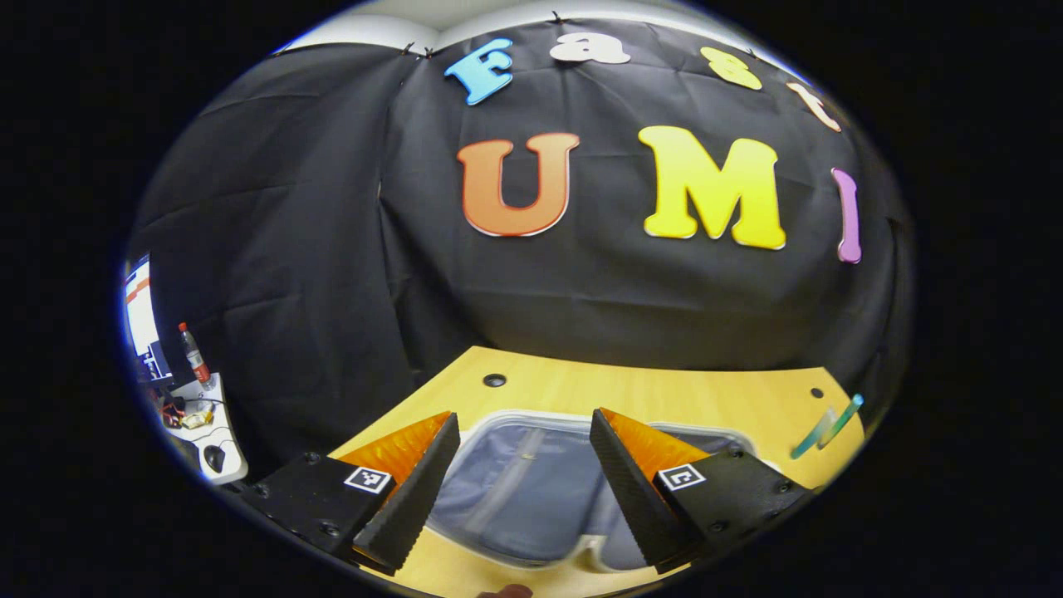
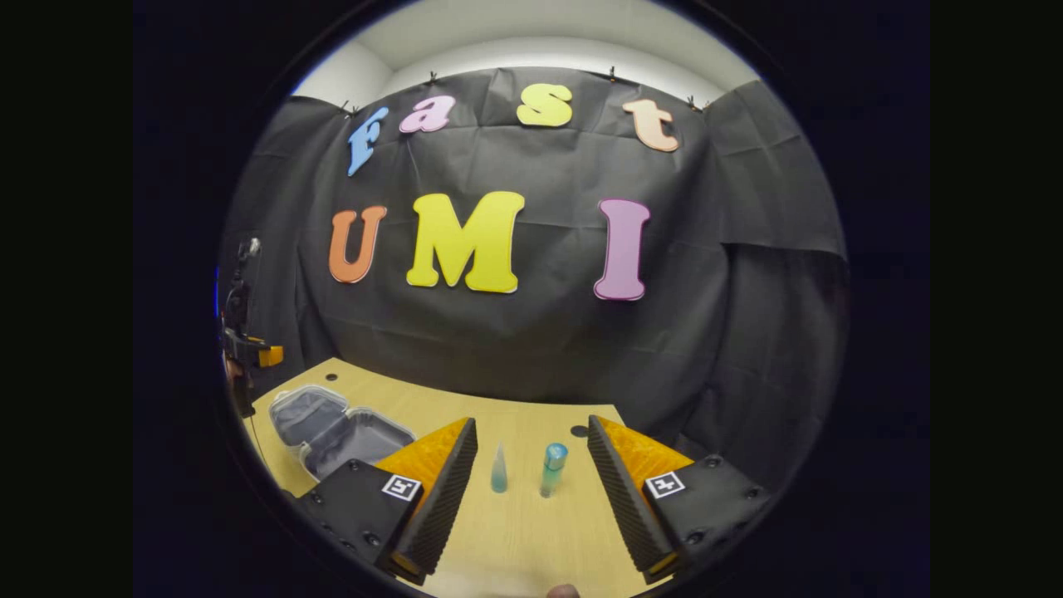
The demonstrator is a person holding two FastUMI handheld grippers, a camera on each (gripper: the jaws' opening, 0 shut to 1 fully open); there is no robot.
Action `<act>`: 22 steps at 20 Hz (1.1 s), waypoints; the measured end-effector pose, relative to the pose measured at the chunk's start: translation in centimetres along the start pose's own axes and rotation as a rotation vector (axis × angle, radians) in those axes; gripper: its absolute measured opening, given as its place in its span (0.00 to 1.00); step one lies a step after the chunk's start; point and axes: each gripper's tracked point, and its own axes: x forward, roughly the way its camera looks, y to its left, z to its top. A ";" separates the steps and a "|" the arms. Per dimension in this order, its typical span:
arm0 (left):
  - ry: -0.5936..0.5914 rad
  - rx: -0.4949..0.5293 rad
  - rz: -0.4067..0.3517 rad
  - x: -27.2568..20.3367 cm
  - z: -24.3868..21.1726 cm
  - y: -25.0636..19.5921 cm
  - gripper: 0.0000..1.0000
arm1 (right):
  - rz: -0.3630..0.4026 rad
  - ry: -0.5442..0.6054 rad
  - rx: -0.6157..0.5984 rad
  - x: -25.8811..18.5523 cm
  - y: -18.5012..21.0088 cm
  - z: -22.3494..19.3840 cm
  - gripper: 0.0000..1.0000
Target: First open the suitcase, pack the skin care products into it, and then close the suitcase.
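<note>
The suitcase (image 2: pixel 336 429) lies open flat on the wooden table (image 2: pixel 531 531), both grey-lined halves holding nothing visible. To its right stand two skin care items, apart from it: a small cone-shaped bottle (image 2: pixel 498 469) and a blue-capped tube (image 2: pixel 551 468). Left gripper (image 1: pixel 523 465) hangs above the suitcase, jaws spread wide, grasping nothing. Right gripper (image 2: pixel 531 482) likewise gapes unladen, facing the two items.

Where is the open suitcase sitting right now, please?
In the right gripper view, the suitcase lies open on the table's far left, left of the two bottles.
</note>
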 end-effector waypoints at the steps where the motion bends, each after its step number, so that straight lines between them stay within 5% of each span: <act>1: -0.005 -0.004 -0.010 -1.2 0.0 -1.8 1.00 | 0.003 0.002 0.000 -0.1 -0.5 -0.3 0.79; 6: 0.017 -0.041 -0.149 -5.1 -2.0 -13.0 1.00 | 0.015 0.030 0.011 0.1 -3.4 -2.3 0.79; 15: 0.124 0.074 -0.452 -8.2 -8.4 -31.7 1.00 | -0.011 0.105 0.020 1.4 -9.1 -5.4 0.80; 22: 0.222 0.116 -0.520 -4.9 -15.6 -40.6 1.00 | -0.081 0.190 0.014 1.9 -14.8 -8.5 0.80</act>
